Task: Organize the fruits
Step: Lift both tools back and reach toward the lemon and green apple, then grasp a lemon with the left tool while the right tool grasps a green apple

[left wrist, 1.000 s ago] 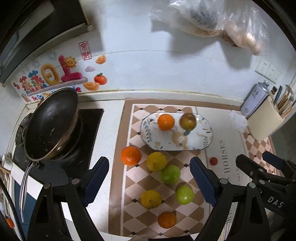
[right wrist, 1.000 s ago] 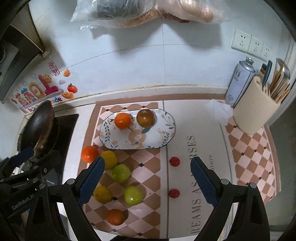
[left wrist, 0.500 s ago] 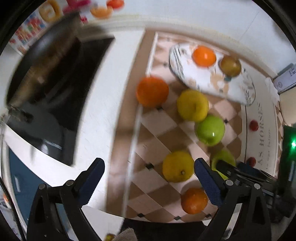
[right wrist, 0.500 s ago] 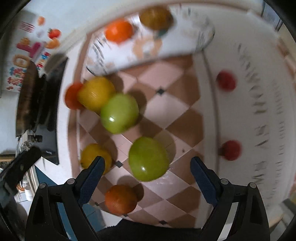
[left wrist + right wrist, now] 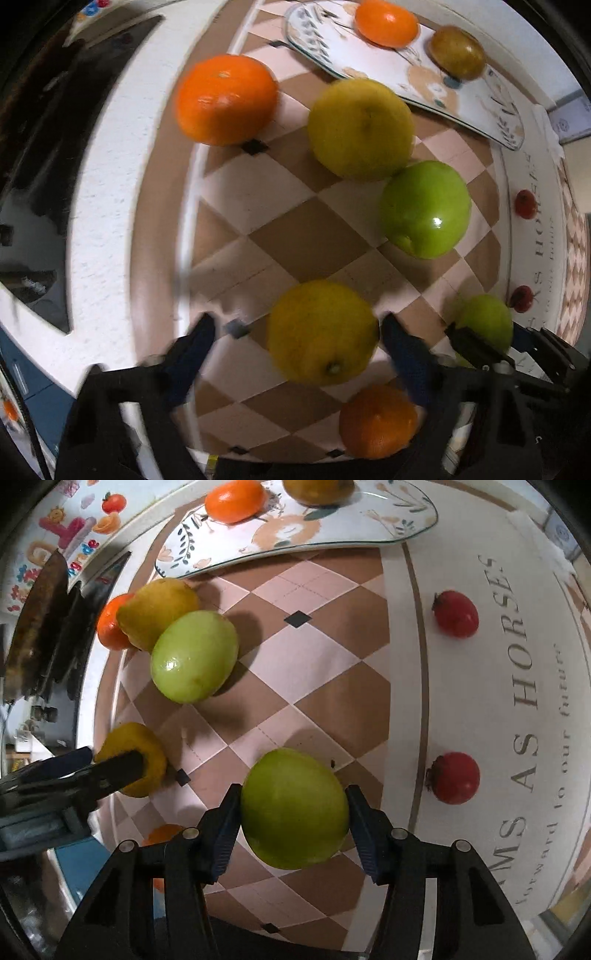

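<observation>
Checked brown-and-cream mat covers the table, a patterned oval plate at its far edge bearing an orange and a brownish fruit. Right gripper has been closing; its fingers press both sides of a green apple. Left gripper has been closing around a yellow citrus: right finger touches, left stands apart.
</observation>
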